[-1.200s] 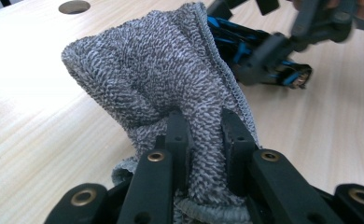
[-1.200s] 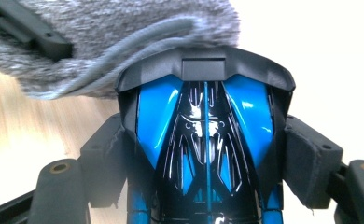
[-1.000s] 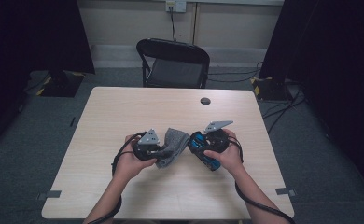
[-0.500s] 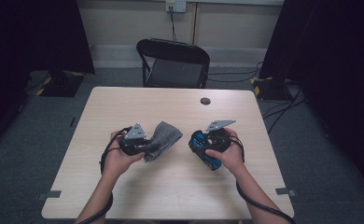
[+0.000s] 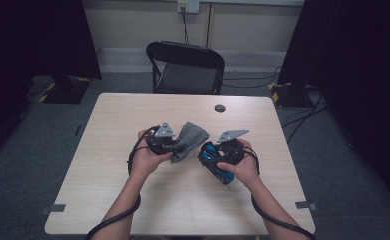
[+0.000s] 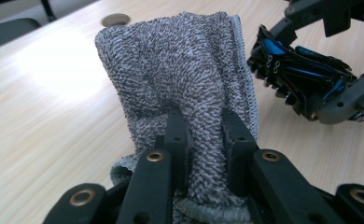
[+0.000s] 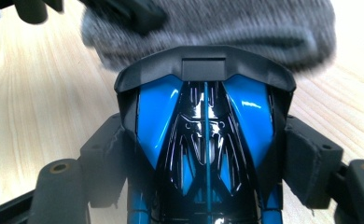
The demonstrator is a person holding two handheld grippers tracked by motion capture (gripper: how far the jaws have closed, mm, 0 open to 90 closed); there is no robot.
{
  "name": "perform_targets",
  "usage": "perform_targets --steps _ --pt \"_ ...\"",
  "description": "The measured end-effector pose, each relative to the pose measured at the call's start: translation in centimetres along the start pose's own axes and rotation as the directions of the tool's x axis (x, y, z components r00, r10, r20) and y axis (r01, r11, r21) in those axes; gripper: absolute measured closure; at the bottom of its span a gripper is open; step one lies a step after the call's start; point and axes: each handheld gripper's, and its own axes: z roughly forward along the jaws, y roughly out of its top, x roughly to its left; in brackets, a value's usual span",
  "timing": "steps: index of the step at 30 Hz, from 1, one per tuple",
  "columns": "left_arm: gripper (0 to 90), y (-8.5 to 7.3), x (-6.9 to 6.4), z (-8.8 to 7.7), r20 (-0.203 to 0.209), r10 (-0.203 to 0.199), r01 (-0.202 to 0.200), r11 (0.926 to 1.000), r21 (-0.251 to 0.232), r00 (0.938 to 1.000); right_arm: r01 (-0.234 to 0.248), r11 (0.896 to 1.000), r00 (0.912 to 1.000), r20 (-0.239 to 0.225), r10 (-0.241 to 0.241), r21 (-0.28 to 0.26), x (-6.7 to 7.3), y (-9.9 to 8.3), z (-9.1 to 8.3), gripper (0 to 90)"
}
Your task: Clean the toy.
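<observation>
A grey terry cloth (image 6: 185, 70) is pinched between the two black jaws of my left gripper (image 6: 203, 126), which is shut on it. In the high view the cloth (image 5: 187, 140) hangs from the left gripper (image 5: 175, 145) over the middle of the table. My right gripper (image 7: 207, 161) is shut on a blue and black toy car (image 7: 206, 121), one pad on each side of it. The car (image 5: 214, 161) sits in the right gripper (image 5: 215, 157) just right of the cloth. The cloth's edge is close to the car's end (image 6: 301, 70); I cannot tell whether they touch.
The light wooden table (image 5: 133, 115) has a small dark round disc (image 5: 220, 108) near its far edge. A black folding chair (image 5: 185, 65) stands behind the table. Cables trail from both grippers along the forearms.
The left gripper with the cloth swung left, away from the car, then came back right and a little farther up the table, beside it. The right hand and the car stayed put.
</observation>
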Motion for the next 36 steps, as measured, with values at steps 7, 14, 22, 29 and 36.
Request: perform_targets --steps 7,14,22,29,36 --pt "75.7 0.0 -1.1 0.9 0.049 0.015 -0.015 0.9999 0.007 0.9987 -0.005 1.000 0.9999 0.011 0.005 0.003 -0.2 -0.2 -0.1 26.0" --pt "75.7 -0.1 -1.5 0.3 0.061 0.023 -0.023 0.9997 -0.001 0.9979 -0.005 1.000 0.9996 0.029 0.005 0.007 -0.5 -0.2 -0.2 26.0" --pt "75.7 -0.8 -1.8 -0.3 0.073 0.030 -0.031 0.9995 0.001 0.9969 -0.015 1.000 0.9992 0.038 0.014 0.014 -0.7 -0.4 -0.1 26.0" --pt "75.7 -1.5 -2.2 -1.0 0.081 0.030 -0.030 0.9995 -0.003 0.9963 -0.020 1.000 0.9987 0.047 0.020 0.011 -1.0 -0.6 -0.2 26.0" --pt "75.8 -2.7 -2.4 -2.1 0.090 0.026 -0.027 0.9996 0.010 0.9956 -0.027 1.000 0.9982 0.053 0.027 0.002 -1.2 -0.6 -0.4 26.0"
